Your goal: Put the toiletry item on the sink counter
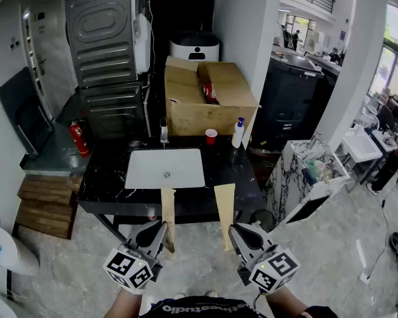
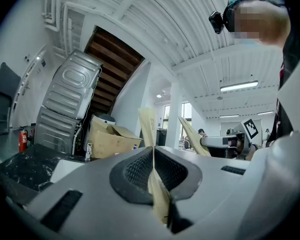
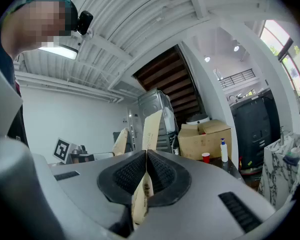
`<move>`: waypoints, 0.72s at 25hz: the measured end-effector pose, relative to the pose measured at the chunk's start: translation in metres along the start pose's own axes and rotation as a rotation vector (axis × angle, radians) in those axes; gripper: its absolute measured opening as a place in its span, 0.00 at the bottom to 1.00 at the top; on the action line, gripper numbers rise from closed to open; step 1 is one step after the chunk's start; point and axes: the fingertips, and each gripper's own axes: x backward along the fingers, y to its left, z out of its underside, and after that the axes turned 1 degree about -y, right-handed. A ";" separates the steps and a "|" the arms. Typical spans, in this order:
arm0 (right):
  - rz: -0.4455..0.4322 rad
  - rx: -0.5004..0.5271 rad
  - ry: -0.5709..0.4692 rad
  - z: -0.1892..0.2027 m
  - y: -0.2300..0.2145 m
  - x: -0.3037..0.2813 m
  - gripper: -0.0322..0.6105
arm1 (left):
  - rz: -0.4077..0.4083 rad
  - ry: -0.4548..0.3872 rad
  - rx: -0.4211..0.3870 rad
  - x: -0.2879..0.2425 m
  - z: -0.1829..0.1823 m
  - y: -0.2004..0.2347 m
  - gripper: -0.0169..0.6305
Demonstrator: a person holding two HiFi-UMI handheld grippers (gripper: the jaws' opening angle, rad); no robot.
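Observation:
A white pump bottle (image 1: 237,133) with a blue top stands on the black marble counter (image 1: 106,177), right of the white basin (image 1: 164,168). The right gripper view shows the bottle (image 3: 223,150) far ahead beside a red cup (image 3: 205,157). A small bottle (image 1: 164,132) stands behind the basin. My left gripper (image 1: 167,193) and right gripper (image 1: 224,188) hover side by side in front of the counter's near edge, well short of the bottles. Each has its tan fingers pressed flat together, with nothing held, as both the left gripper (image 2: 146,113) and the right gripper (image 3: 154,116) show in their own views.
An open cardboard box (image 1: 205,98) stands at the back of the counter, with the red cup (image 1: 211,136) in front of it. Stacked grey machines (image 1: 106,45) and a fire extinguisher (image 1: 78,138) stand at the left. A marble-topped cabinet (image 1: 312,177) stands at the right.

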 end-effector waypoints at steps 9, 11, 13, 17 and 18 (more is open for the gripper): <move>-0.003 -0.001 0.004 0.000 -0.002 0.001 0.12 | -0.004 -0.011 0.013 -0.002 -0.003 -0.002 0.06; -0.003 -0.002 0.002 0.000 -0.003 0.002 0.12 | -0.001 -0.012 0.012 -0.003 -0.002 -0.003 0.06; -0.002 -0.003 0.005 0.001 -0.002 0.002 0.12 | 0.009 -0.011 0.007 -0.004 -0.001 -0.004 0.06; 0.003 -0.007 0.002 0.003 -0.002 0.004 0.12 | 0.002 -0.013 0.025 -0.004 0.000 -0.005 0.06; 0.007 -0.010 -0.007 0.002 -0.003 0.005 0.12 | 0.001 -0.014 0.031 -0.005 0.000 -0.005 0.06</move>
